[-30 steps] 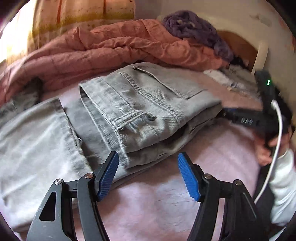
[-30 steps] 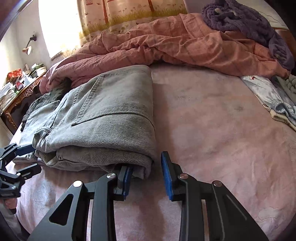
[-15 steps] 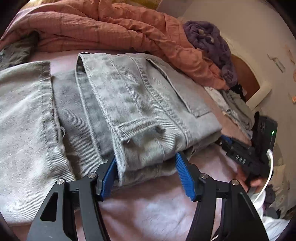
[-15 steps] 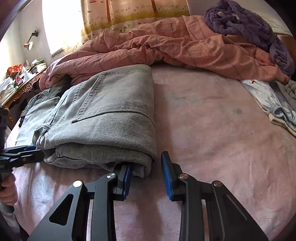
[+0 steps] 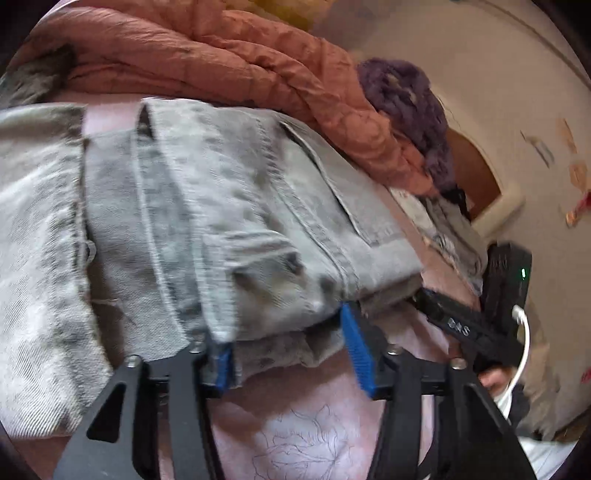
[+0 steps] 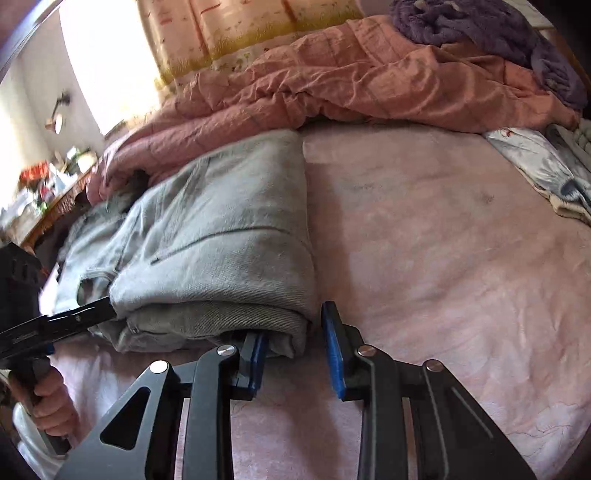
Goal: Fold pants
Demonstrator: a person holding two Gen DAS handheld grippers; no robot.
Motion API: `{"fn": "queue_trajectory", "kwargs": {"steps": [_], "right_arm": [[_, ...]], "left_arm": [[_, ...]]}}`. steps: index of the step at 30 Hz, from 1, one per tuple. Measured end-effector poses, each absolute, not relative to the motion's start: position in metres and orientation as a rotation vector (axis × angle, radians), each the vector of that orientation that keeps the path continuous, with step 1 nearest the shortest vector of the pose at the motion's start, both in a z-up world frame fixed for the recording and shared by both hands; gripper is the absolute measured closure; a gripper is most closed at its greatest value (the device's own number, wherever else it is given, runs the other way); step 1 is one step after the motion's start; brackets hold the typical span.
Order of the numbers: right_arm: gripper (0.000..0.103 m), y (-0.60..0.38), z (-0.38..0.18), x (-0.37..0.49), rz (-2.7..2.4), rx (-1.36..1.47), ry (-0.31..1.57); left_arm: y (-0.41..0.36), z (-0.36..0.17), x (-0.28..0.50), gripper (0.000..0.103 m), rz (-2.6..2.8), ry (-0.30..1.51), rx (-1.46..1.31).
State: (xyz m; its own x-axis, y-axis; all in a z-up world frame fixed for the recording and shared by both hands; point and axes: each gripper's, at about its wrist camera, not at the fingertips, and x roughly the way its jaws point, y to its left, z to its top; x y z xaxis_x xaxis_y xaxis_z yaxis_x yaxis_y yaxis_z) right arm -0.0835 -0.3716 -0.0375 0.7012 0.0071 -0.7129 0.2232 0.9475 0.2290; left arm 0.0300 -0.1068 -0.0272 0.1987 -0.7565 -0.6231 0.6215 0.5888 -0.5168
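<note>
Pants [image 5: 207, 221], grey denim and already folded into a thick bundle, lie on the pink bed sheet [image 6: 443, 258] at the near left of the bed, with a rumpled salmon quilt [image 6: 369, 81] heaped along the far side and a purple blanket [image 6: 480, 26] at the far right. One leg section [image 5: 33, 258] is spread flat to the left of the bundle in the left wrist view.

The left gripper [image 5: 291, 354] straddles the near waistband corner; its jaws have just been closing, the left pad tucked against the cloth and the right pad at its edge, about half open and not yet clearly pinching. The right gripper [image 6: 295, 354] sits at the bundle's near right corner, partly open, its left pad under the fold's lip and its right pad clear of the fabric, so I judge it holds nothing firmly.

To do this step well, both grippers should bite through all layers at matching depth before lifting, keeping the edges level so the stack does not slide apart.

Small white lettering on the right gripper's black arm [image 5: 458, 325] is too blurred to read.
</note>
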Motion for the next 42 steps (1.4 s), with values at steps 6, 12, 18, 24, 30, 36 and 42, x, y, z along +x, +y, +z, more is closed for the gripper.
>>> {"fn": "queue_trajectory", "kwargs": {"steps": [6,12,18,24,30,36,42], "right_arm": [[0.073,-0.360,-0.037,-0.081,-0.165,0.220,0.781],[0.085,-0.365,-0.030,-0.090,-0.187,0.268,0.707],[0.090,-0.358,-0.014,-0.109,-0.238,0.282,0.553],[0.090,-0.375,-0.032,-0.093,-0.279,0.355,0.688],[0.083,-0.393,-0.039,-0.098,-0.276,0.476,0.701],[0.072,-0.398,-0.043,-0.097,-0.283,0.481,0.723],[0.072,-0.392,-0.039,-0.104,-0.117,0.432,0.756]], "left_arm": [[-0.121,-0.027,0.030,0.068,-0.890,0.974,-0.048],[-0.099,-0.027,0.035,0.084,-0.877,0.936,-0.185],[-0.075,-0.013,0.026,0.086,-0.853,0.804,-0.269],[-0.076,-0.039,0.035,0.091,-0.760,0.924,-0.238],[-0.083,-0.035,0.024,0.093,-0.642,0.874,-0.115],[-0.080,-0.039,0.022,0.093,-0.630,0.867,-0.083],[-0.069,-0.018,-0.007,0.094,-0.647,0.743,-0.020]]}}
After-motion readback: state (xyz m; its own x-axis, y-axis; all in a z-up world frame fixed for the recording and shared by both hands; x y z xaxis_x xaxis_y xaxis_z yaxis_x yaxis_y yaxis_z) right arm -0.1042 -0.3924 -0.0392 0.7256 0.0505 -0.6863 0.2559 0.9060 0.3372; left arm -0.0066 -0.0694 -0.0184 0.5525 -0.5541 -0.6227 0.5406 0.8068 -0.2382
